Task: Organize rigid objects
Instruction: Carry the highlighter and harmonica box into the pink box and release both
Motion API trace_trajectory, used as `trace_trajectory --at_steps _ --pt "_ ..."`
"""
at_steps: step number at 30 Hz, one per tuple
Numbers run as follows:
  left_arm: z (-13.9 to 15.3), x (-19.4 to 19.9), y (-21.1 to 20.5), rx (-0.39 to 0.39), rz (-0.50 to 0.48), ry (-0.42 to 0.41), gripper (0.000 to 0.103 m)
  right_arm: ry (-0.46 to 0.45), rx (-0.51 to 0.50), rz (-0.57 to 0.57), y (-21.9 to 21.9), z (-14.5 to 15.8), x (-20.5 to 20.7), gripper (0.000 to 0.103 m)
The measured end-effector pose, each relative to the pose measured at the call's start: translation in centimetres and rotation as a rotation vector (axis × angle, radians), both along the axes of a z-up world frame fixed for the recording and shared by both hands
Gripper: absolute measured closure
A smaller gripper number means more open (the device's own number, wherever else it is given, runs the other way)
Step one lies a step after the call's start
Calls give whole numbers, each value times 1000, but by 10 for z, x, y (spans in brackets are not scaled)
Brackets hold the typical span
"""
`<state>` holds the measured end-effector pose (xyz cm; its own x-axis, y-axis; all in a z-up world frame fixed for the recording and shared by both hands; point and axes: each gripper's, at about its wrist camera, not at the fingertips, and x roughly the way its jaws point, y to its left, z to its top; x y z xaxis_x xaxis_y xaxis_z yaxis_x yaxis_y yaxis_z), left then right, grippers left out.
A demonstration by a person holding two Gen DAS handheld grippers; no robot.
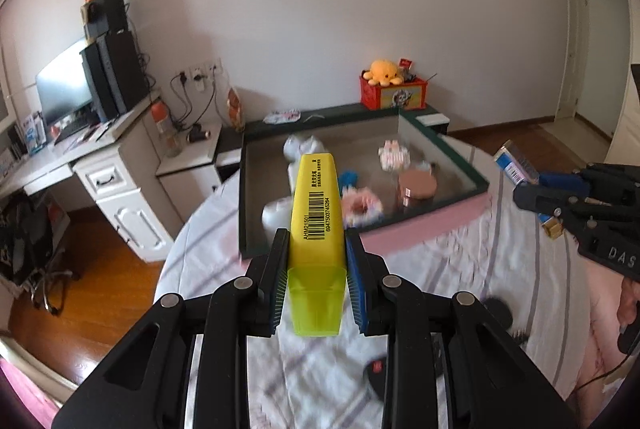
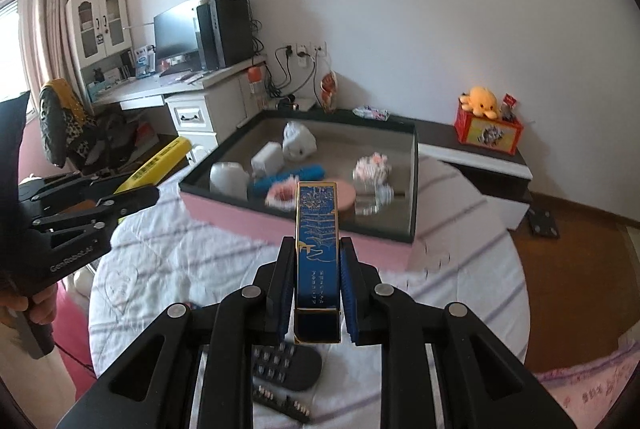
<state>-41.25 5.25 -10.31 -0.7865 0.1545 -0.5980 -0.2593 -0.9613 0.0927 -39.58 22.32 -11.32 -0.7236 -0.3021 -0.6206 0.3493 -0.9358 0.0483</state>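
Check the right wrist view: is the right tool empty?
No. The right tool is clamped on a blue box with gold trim, held between its pads above the bedspread.

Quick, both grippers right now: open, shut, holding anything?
Left gripper: shut on the yellow highlighter.
Right gripper: shut on the blue box.

Yellow highlighter [image 1: 317, 205] and blue box [image 2: 318, 241], both gripped lengthwise above the bedspread.

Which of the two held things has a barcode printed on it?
The yellow plastic highlighter in the left hand-held gripper; the blue gold-trimmed box shows only patterns.
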Motion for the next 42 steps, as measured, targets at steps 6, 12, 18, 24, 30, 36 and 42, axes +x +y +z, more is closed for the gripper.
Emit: trace_trajectory --at_steps 6,12,18,24,30,36,42 --pt "10 -54 19 -6 -45 -24 76 3 16 14 -3 11 -43 82" --pt "2 -122 41 -22 -86 -108 76 -40 41 18 -7 7 -104 82" --pt "-18 -180 65 -31 -105 -203 76 -110 93 6 -9 -12 -165 82" --pt "-48 -213 83 -46 -104 -271 76 -173 208 -52 -7 -44 -212 82" --pt "-73 -228 98 -60 -116 -311 76 -193 254 -72 -5 -64 -228 82" --pt "-74 -228 105 -72 -123 -304 76 -156 248 -78 0 -55 -229 80" --pt "-66 -218 103 -60 -128 -278 51 -115 217 -70 -1 -42 -220 62"
